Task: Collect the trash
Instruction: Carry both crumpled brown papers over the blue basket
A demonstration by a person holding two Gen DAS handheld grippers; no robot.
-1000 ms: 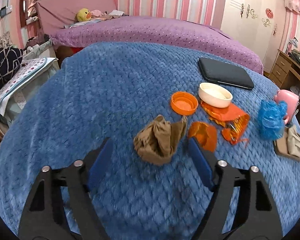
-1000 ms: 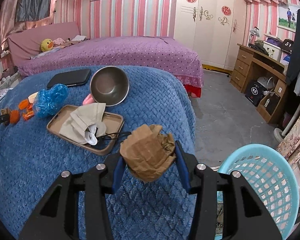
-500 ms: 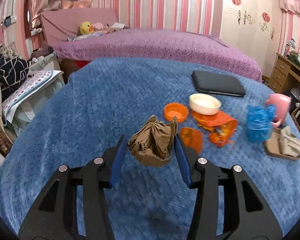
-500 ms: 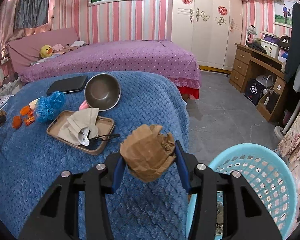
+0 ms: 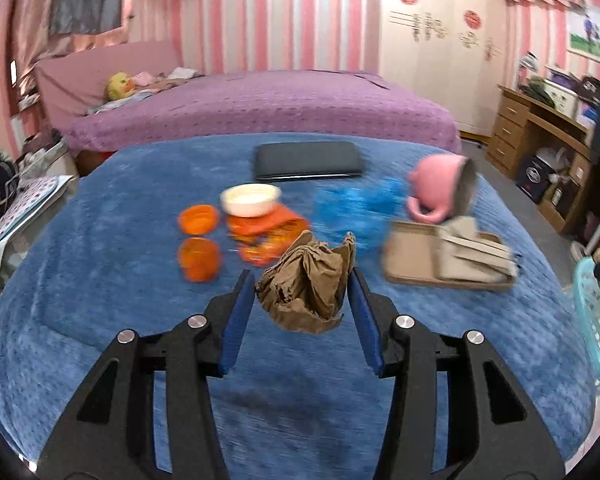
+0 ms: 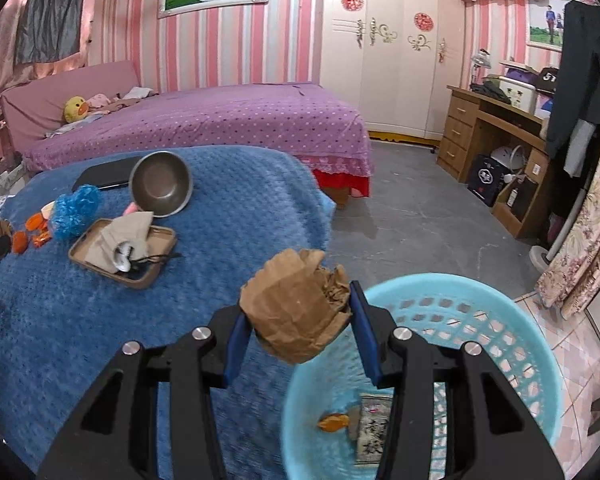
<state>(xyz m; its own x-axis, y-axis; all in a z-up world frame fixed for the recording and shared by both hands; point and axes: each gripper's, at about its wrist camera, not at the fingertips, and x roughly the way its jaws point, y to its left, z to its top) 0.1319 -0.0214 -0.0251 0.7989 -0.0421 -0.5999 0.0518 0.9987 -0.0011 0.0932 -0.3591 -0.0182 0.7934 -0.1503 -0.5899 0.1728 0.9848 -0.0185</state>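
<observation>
My left gripper [image 5: 302, 312] is shut on a crumpled brown paper wad [image 5: 308, 286] and holds it above the blue blanket [image 5: 120, 280]. My right gripper [image 6: 296, 328] is shut on a crumpled brown paper bag [image 6: 296, 304], held at the bed's edge next to the rim of a light-blue laundry basket [image 6: 480, 320]. The basket holds a few scraps at its bottom. An orange wrapper [image 5: 268, 232], an orange lid [image 5: 198, 219], an orange piece [image 5: 198, 258] and a blue plastic bag [image 5: 352, 208] lie on the blanket.
A white bowl [image 5: 250, 199], a black case [image 5: 306, 160], a pink-and-steel bowl on its side [image 5: 440, 190] and a brown tray with beige cloth [image 5: 448, 256] lie on the blanket. A purple bed [image 6: 220, 120] stands behind. A wooden desk [image 6: 496, 128] stands at right.
My left gripper closed on the brown wad, lifted it and swung right. My right gripper carried its paper bag right, toward the basket, which now fills more of the view.
</observation>
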